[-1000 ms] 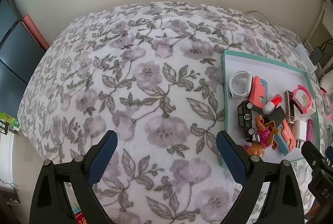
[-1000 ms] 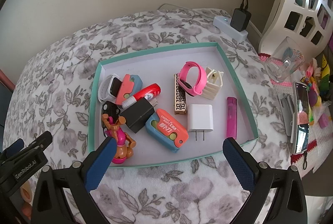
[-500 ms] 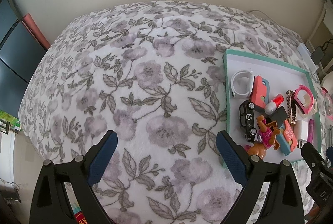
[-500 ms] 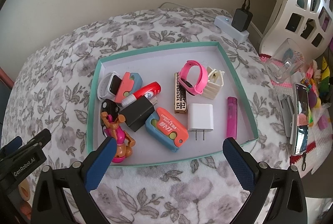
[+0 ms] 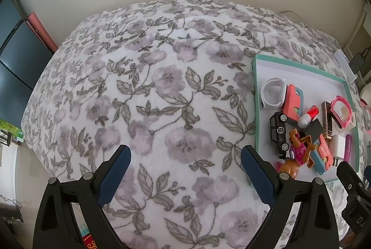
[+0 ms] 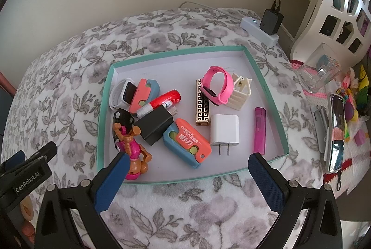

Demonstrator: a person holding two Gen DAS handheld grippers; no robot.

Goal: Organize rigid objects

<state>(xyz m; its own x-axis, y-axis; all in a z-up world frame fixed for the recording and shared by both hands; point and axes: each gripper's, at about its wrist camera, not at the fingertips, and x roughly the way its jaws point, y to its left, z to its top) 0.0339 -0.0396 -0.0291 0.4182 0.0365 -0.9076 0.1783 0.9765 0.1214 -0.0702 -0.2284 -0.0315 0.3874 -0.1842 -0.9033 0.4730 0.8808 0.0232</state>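
Tray [image 6: 276, 107], teal-rimmed, holds orange cutter [image 6: 188, 141] reading "CARROT-V KNIFE"; white charger [image 6: 224, 130] just right of it. Left gripper [image 5: 185, 176] and right gripper [image 6: 189, 179] both spread, empty; "GenRobot.AI" label on left.

- Shallow teal-rimmed cardboard tray [image 6: 266, 89], white inside, on the floral blanket.
- Pink plastic watch band [image 6: 216, 85], on edge against a gold patterned lighter [image 6: 202, 106].
- White square wall charger [image 6: 225, 130], flat, prongs toward the near rim.
- Magenta translucent lighter [image 6: 259, 130], flat, beside the charger.
- Orange-and-blue utility knife [image 6: 187, 143], flat, near centre.
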